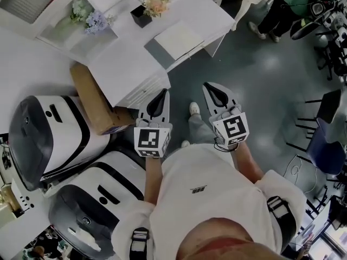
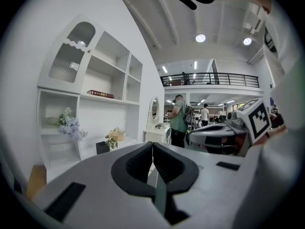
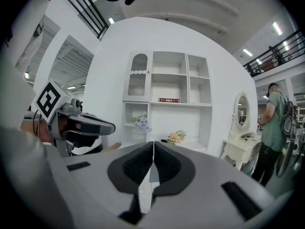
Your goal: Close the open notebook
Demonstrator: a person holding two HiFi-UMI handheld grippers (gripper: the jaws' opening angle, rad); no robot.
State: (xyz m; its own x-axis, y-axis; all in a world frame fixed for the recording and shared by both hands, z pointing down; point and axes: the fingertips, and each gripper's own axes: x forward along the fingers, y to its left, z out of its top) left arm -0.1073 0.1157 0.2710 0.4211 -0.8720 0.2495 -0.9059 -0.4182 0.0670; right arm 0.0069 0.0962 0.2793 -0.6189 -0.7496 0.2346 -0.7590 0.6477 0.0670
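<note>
Just off the white tabletop's [image 1: 122, 69] near edge, your left gripper [image 1: 161, 95] and right gripper [image 1: 211, 88] hang side by side, fingers pressed together on nothing. The notebook [image 1: 179, 38] lies flat on that tabletop, well apart from both.

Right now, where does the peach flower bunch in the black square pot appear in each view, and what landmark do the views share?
Head view: peach flower bunch in the black square pot, top centre.
Left gripper view: the bunch, left of centre.
Right gripper view: the bunch, just right of centre.
Shared landmark: pale blue flowers, left of it in all three.
</note>
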